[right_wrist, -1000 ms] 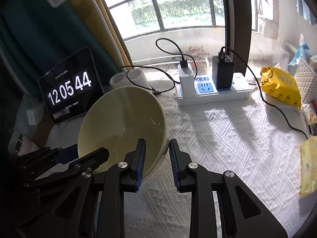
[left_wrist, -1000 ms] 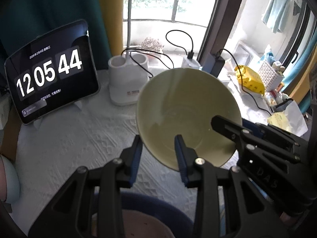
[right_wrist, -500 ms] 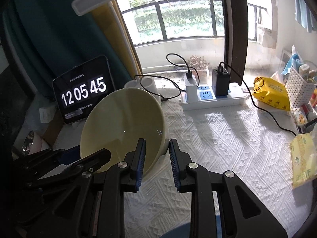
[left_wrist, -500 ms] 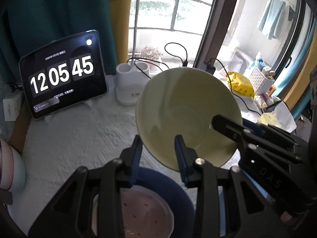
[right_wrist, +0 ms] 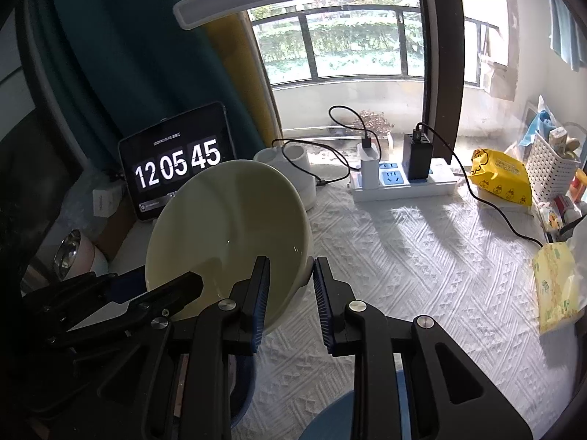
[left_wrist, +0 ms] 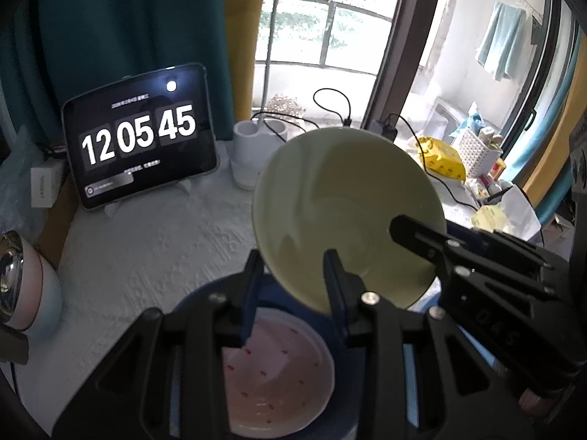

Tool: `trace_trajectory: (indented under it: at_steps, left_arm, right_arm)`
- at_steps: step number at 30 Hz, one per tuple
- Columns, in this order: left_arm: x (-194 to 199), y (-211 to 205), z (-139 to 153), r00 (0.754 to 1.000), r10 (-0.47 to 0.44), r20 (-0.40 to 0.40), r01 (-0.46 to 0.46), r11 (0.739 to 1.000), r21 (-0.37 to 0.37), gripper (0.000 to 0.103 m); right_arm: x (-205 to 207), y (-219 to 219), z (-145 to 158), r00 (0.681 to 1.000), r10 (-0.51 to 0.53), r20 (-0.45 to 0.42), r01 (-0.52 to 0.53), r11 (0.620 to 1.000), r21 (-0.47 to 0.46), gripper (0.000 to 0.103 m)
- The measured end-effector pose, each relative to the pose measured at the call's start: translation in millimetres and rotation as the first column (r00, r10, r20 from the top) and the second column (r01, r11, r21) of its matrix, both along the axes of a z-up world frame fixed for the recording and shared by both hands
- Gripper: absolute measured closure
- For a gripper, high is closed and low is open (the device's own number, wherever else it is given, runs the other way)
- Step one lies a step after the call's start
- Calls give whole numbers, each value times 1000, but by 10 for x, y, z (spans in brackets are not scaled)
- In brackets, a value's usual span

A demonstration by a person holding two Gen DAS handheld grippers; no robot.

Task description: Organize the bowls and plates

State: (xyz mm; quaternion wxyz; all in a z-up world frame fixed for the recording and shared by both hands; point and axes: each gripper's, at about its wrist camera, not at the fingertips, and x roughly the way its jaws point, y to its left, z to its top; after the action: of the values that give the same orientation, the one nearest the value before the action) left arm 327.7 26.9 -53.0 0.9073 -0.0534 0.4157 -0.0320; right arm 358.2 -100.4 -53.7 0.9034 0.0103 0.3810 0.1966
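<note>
Left wrist view runs from a pink-and-white pot with a shiny lid (left_wrist: 18,289) at the desk's left edge, past a tablet clock (left_wrist: 141,135) reading "12 05 45", to a white twin-cup holder (left_wrist: 256,146) near the back edge. Below, a pink speckled plate (left_wrist: 279,381) lies inside a blue bowl (left_wrist: 194,304). Above these the left gripper (left_wrist: 293,278) has its jaws clamped on the near rim of a tilted pale yellow bowl (left_wrist: 345,205); the right gripper (right_wrist: 290,293) grips the same bowl's rim from the other side. Rightward, cables trail over the white textured cloth (right_wrist: 422,256) to a power strip (right_wrist: 403,183), a yellow packet (right_wrist: 500,176) and a white lattice basket (right_wrist: 550,168) at the right edge.
</note>
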Motion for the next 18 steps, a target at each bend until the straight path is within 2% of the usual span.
trace_trajectory:
  at_steps: [18]
  left_arm:
    - [-494, 280, -89, 999, 52, 7, -52, 999, -5, 69]
  right_arm:
    - [-391, 334, -175, 998, 60, -31, -61, 998, -26, 77]
